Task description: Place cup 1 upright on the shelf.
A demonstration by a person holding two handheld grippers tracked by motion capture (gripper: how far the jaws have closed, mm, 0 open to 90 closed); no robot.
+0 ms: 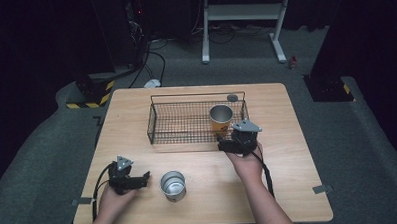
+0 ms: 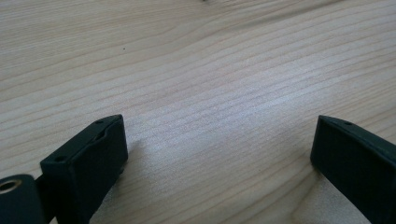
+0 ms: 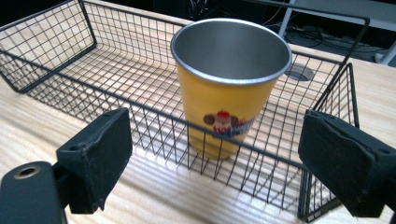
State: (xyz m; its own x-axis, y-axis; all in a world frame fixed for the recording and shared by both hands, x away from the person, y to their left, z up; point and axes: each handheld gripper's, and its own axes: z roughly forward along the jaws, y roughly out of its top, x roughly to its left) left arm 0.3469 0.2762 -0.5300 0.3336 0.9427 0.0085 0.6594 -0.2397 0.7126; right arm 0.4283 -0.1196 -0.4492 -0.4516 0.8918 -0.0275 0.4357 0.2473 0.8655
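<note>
Dark grey carpet surrounds a light wooden desk point(image 1: 136, 114) on which the work is laid out. A black wire-mesh basket point(image 1: 159, 124) stands at the far middle of the desk. Inside it, toward its right end, a yellow metal cup with a silver interior and a small printed figure point(image 1: 221, 120) stands upright, mouth upward. A second vessel, a plain silver metal cup point(image 1: 173, 185), stands upright on the bare desk near the front edge, outside the basket.

Right tongs point(image 1: 223, 144): positioned just outside the near wall of the basket, directly in front of the yellow cup. In the right gripper view the jaws stand wide apart with nothing between them; the yellow cup point(image 3: 229, 84) lies straight ahead on the far side of the basket wall point(image 3: 154, 116), centred between the two jaws.

Left tongs point(image 1: 145, 179): resting low over the desk at the front left, jaws pointing toward the silver cup, which lies just beside them to their right. In the left gripper view the jaws are spread wide over bare wood point(image 2: 210, 93) and hold nothing.

Governing relation: the silver cup lies well nearer the left tongs than the right. Its axis is vertical, so a level approach from the left side would likely bring the jaws either side of its wall.
</note>
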